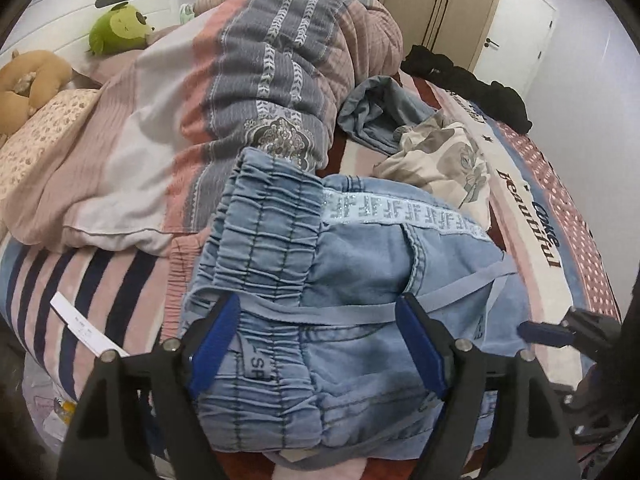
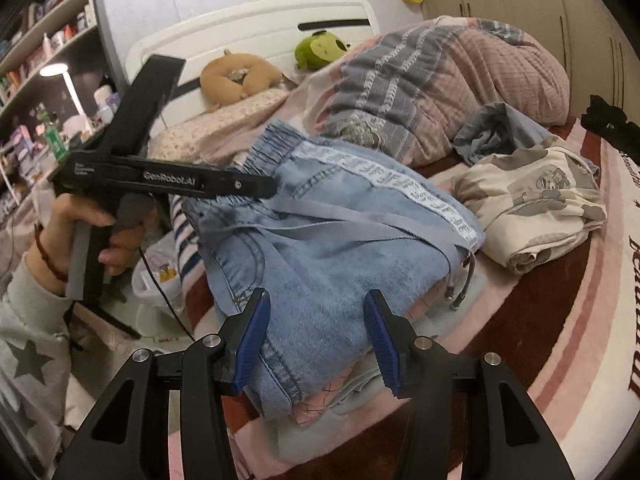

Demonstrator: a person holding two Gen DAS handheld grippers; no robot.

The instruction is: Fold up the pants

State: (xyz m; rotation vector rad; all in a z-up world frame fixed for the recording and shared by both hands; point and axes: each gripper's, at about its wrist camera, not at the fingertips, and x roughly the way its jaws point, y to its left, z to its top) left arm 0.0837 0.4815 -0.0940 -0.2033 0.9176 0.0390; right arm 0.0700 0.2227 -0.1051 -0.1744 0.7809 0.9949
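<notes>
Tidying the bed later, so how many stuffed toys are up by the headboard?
2: a green stuffed toy against the white headboard, and a tan ring-shaped one to its left on the flowered pillow. The heaped quilt may hide more.

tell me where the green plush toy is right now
The green plush toy sits at the head of the bed against the white headboard, right of the tan ring-shaped plush in the right wrist view; upper left in the left wrist view.

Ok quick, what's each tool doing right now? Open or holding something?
Left tool: open, fingers wide over the folded jeans, gripping nothing.
Right tool: open above the jeans' near edge, gripping nothing.
</notes>
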